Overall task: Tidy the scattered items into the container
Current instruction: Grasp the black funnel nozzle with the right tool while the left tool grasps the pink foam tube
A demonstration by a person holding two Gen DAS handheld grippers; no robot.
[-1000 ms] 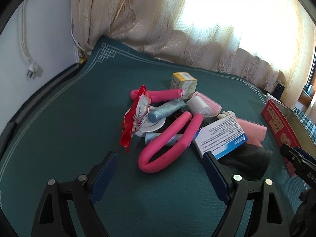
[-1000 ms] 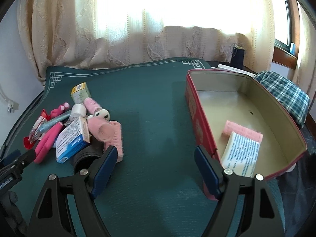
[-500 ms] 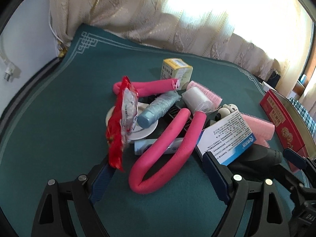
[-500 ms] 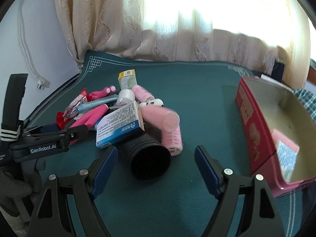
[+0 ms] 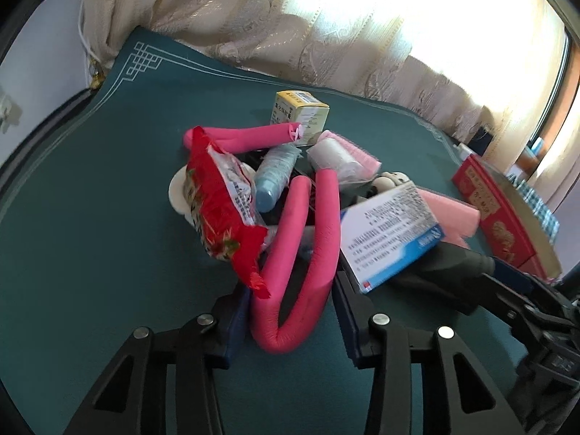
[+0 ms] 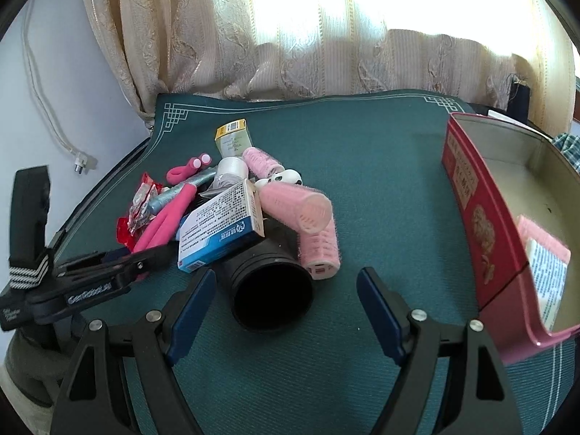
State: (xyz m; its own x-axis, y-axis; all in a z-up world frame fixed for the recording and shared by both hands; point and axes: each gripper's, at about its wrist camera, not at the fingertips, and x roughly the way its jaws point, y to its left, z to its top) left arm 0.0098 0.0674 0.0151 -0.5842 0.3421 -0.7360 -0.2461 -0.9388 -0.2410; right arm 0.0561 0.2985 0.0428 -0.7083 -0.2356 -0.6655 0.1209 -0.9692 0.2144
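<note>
the left hand-held gripper (image 5: 291, 320), jaws just closing, pinches the soft, light pink foam loop (image 5: 301, 272) at its bend; the right hand-held gripper (image 6: 286, 304) gapes empty.

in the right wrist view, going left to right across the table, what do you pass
left gripper → red snack packet → blue and white box → black cup → pink hair roller → red tin
</note>
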